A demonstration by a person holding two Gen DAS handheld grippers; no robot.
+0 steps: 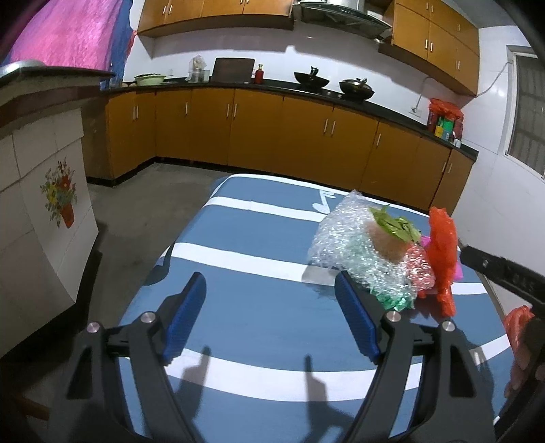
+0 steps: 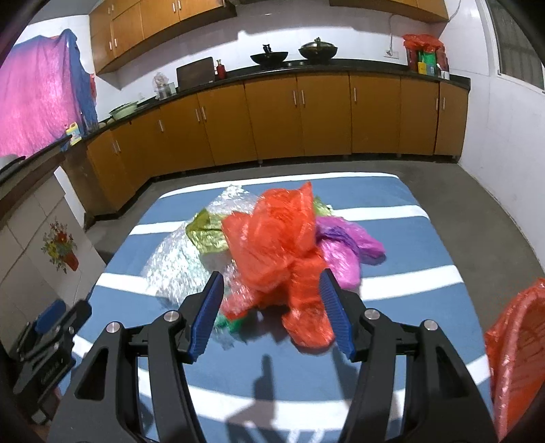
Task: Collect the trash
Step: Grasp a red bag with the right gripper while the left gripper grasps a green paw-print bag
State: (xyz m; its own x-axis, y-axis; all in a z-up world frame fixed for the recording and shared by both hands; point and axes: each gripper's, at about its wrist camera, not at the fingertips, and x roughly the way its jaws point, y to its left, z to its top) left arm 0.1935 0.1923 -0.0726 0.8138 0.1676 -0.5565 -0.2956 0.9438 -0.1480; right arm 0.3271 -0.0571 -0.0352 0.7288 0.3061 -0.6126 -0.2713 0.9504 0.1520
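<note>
Crinkly glossy red plastic bag point(image 2: 279, 245), clear bubble wrap point(image 1: 344, 238), matt striped cloth point(image 1: 238, 306), ribbed blue fingers point(image 2: 207, 317).

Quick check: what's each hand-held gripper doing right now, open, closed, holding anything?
Left hand-held gripper: open, holding nothing, beside the bubble wrap.
Right hand-held gripper: open around the red plastic bag, not yet closed.

Domestic kitchen. Orange-brown wooden base cabinets point(image 2: 306, 116) run under a black countertop point(image 2: 340, 64) across the frame's upper half; two black woks point(image 1: 311, 80) sit there beneath a steel range hood point(image 1: 344, 15) at top centre.
</note>
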